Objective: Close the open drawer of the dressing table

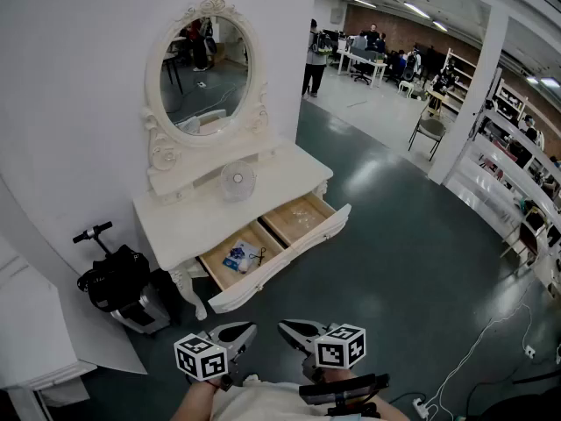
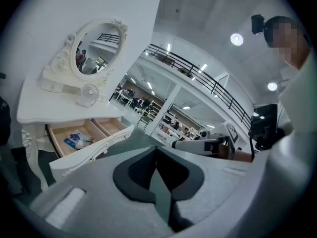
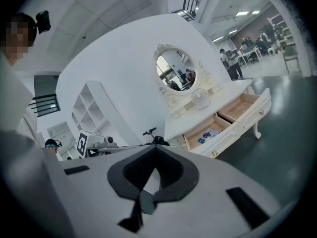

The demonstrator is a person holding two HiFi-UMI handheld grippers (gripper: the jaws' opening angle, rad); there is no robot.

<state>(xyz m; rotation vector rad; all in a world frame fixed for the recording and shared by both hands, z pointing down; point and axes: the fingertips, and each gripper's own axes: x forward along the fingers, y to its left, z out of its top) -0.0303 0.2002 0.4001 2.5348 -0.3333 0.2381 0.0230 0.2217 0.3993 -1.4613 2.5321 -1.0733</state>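
Your left gripper (image 1: pixel 245 330) and right gripper (image 1: pixel 287 328) hung well apart from open drawer (image 1: pixel 289 254), fingers clenched, empty. You needed square push mid-front, sliding it straight into dressing table (image 1: pixel 197 213).

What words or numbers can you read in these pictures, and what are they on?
Nothing here reads as words or numbers.
Blue packet in the open drawer: print too small to read.
Left gripper and right gripper: their cubes show black-and-white square patterns only, no letters.
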